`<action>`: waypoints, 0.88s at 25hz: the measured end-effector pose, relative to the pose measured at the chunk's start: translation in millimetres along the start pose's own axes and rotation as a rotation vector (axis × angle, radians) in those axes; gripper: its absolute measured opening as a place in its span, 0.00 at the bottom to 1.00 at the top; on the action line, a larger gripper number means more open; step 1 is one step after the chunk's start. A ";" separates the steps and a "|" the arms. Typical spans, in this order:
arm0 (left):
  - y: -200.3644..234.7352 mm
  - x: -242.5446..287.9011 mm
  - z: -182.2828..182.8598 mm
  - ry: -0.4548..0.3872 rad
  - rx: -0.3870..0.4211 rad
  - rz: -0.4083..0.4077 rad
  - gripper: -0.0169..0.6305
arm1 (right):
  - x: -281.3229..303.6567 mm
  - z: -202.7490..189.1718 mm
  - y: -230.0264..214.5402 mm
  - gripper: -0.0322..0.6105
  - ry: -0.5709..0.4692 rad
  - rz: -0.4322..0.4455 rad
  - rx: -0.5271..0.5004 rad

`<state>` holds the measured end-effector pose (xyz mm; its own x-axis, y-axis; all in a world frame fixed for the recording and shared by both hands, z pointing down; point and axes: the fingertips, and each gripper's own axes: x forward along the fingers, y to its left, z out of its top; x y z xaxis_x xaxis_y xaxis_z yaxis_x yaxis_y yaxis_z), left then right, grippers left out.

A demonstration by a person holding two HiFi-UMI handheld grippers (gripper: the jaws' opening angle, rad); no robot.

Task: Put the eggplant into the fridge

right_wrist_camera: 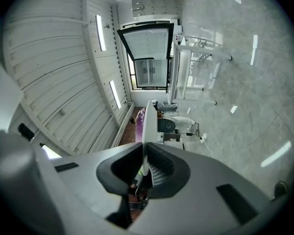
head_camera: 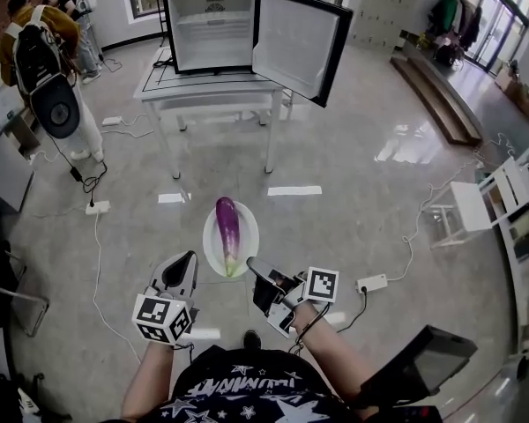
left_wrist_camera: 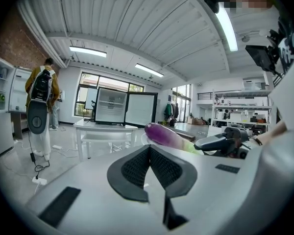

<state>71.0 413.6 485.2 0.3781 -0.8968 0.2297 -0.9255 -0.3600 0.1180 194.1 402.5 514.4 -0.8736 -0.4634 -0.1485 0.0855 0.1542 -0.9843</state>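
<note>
A purple eggplant [head_camera: 227,230] with a green stem end lies on a white plate [head_camera: 250,234] held in the air over the floor. My right gripper [head_camera: 252,266] is shut on the plate's near rim; in the right gripper view the plate [right_wrist_camera: 148,124] runs edge-on out of the jaws, with the eggplant [right_wrist_camera: 138,119] behind it. My left gripper [head_camera: 185,264] hangs just left of the plate, shut and holding nothing. In the left gripper view the eggplant [left_wrist_camera: 164,134] shows beyond the left gripper [left_wrist_camera: 149,149]. The fridge [head_camera: 213,28] stands on a white table [head_camera: 203,87] ahead, its door [head_camera: 298,42] swung open.
A person with a backpack [head_camera: 40,58] stands at the far left beside a grey cabinet. Cables and power strips [head_camera: 371,283] lie on the glossy floor. A white rack [head_camera: 501,204] stands at the right, and a dark monitor [head_camera: 432,360] is by my right arm.
</note>
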 end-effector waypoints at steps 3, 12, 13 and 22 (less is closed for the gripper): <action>-2.2 1.0 0.2 0.003 0.001 0.001 0.04 | -2.3 2.0 1.8 0.09 -0.004 0.004 0.013; 3.5 1.2 -8.2 0.005 -0.018 0.016 0.04 | -5.0 5.0 -2.9 0.09 0.001 0.009 0.018; 3.3 1.3 -7.3 0.004 -0.014 0.015 0.04 | -4.4 5.9 -2.8 0.09 -0.001 0.009 0.022; 46.4 41.2 -1.6 0.013 -0.031 -0.005 0.04 | 34.5 41.0 -12.5 0.09 -0.038 -0.005 0.030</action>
<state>43.6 360.3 501.7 0.3828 -0.8918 0.2413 -0.9226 -0.3559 0.1486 182.5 348.8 517.7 -0.8552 -0.4971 -0.1463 0.0959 0.1256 -0.9874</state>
